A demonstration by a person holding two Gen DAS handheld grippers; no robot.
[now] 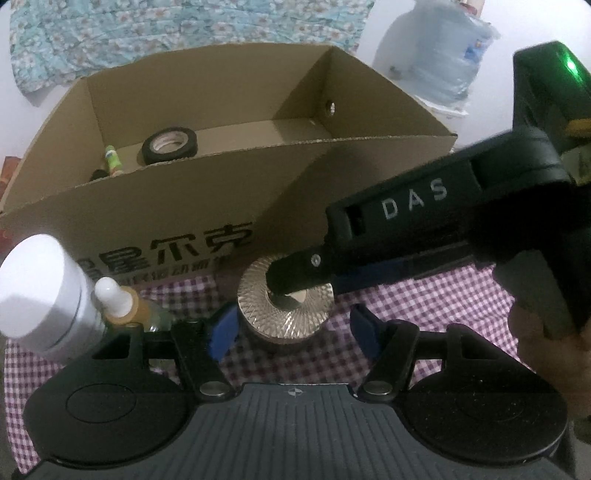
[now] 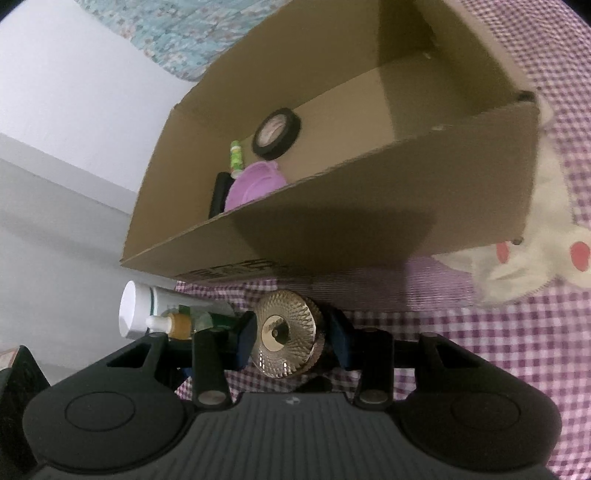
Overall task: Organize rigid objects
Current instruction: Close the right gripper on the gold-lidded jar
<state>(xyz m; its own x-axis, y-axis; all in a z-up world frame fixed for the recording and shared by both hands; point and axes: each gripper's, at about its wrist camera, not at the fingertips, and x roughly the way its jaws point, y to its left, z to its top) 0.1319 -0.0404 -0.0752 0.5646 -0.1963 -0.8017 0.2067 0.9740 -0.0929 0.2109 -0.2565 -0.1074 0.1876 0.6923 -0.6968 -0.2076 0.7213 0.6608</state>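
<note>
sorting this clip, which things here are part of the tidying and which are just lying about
Part of the job:
gold jar, between the right tongs
box
tape, already in the box
white tube
dropper bottle

Lying about:
plush toy
floral cloth
checked cloth

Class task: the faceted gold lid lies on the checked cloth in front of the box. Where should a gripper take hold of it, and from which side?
Grip the gold lid across its round side wall, coming from above and in front with one finger on each side. Its patterned top is a wide disc with a central hollow, so the face offers no hold, while the straight rim gives two opposed surfaces. The right gripper already straddles it this way.
</note>
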